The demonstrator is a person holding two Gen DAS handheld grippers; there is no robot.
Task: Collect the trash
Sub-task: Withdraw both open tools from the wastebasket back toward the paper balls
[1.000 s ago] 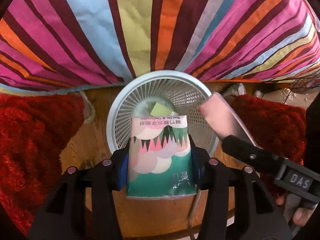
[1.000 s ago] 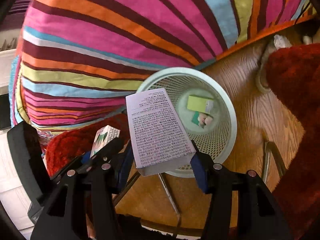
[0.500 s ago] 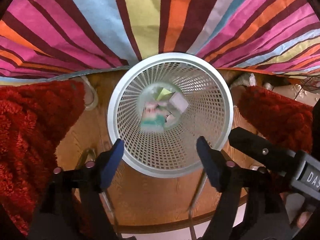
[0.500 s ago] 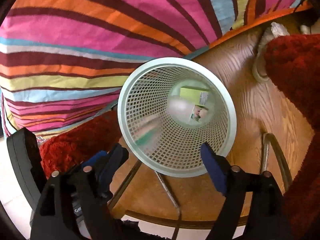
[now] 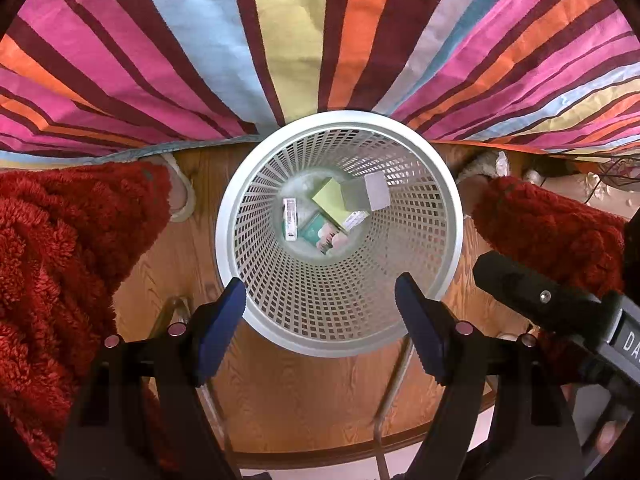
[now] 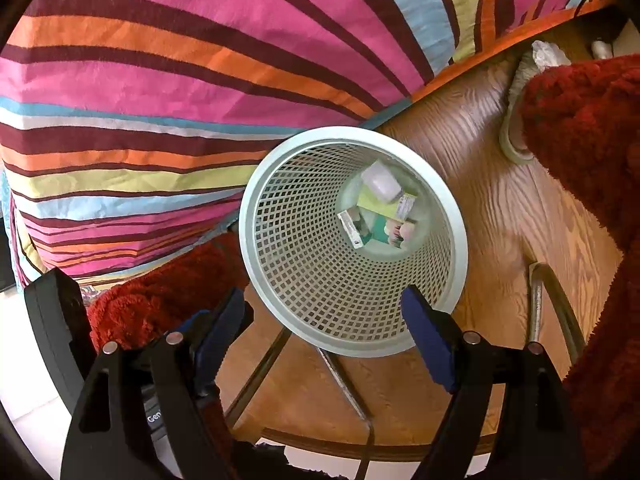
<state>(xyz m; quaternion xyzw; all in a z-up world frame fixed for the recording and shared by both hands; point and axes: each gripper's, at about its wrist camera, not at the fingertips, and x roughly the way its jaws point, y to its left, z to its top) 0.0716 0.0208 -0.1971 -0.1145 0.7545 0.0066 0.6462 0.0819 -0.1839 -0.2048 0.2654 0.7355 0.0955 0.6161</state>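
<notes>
Floor: wood boards (image 5: 304, 396), striped bedcover (image 5: 288, 36) behind, red rugs (image 5: 52, 264) either side.
Bin: white mesh wastebasket (image 5: 336, 344) – light, stiff; grip by rim.
Trash: cartons and packets (image 5: 340, 204) at its bottom – light, crushable.
Left gripper (image 5: 320, 316): spread, empty.
Right gripper (image 6: 324, 328): spread, empty.
</notes>
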